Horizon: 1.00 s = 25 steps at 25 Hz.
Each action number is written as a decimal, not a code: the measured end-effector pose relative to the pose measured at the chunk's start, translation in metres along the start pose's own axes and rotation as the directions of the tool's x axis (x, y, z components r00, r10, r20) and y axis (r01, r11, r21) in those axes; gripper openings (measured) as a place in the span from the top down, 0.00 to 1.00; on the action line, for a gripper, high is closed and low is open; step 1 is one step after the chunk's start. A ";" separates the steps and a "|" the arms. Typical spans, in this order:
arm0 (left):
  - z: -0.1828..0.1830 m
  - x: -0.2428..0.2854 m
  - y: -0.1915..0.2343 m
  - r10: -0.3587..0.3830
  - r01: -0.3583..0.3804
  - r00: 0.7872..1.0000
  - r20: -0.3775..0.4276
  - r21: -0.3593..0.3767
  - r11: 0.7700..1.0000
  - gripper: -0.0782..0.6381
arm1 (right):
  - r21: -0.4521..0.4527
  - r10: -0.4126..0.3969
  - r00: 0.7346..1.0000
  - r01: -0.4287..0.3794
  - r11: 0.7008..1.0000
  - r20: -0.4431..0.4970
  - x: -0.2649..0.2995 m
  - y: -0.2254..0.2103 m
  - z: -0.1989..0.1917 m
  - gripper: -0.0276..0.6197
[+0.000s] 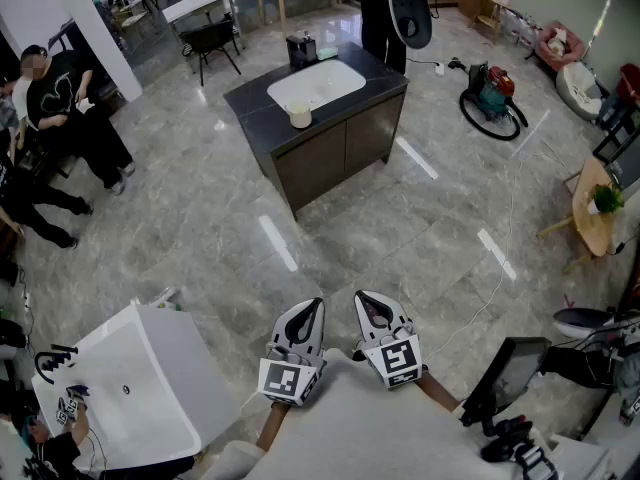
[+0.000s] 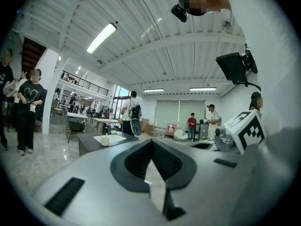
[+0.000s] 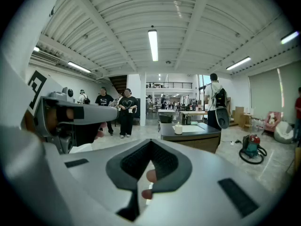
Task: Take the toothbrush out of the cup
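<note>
Close against the person's body, left gripper (image 1: 316, 305) and right gripper (image 1: 362, 296) sit side by side, each with jaws pressed together on nothing, noses toward the room. Ahead, grey floor (image 1: 330, 238) runs open to the dark counter (image 1: 250, 103), well away. On top, just beside the near rim of the white basin (image 1: 315, 83), stands the cup (image 1: 299, 116), and the toothbrush (image 2: 106, 135) pokes up out of it, long axis upright; which end is up is too small to tell. Behind the counter stands a person (image 1: 385, 8) with a backpack, and a vacuum (image 1: 490, 93) lies off right. The gripper views catch the brush as a thin stick. The head view gives only a pale cup, but alone shows the white tub (image 1: 140, 388) at near left.
</note>
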<state>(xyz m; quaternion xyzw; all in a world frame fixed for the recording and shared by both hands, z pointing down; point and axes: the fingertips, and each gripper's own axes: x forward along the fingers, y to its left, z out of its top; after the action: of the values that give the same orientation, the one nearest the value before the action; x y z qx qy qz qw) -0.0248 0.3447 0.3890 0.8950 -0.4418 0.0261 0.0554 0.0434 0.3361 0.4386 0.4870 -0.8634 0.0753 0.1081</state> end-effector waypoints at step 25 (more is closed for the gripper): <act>0.008 -0.001 0.003 0.003 -0.003 1.000 0.023 -0.019 1.000 0.89 | 0.013 0.004 1.000 -0.005 1.000 0.017 0.001 0.005 0.005 0.95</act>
<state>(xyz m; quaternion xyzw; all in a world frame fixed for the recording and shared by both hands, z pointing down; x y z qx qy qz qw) -0.0279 0.3428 0.3815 0.8940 -0.4440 0.0117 0.0589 0.0380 0.3364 0.4337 0.4863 -0.8649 0.0770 0.0976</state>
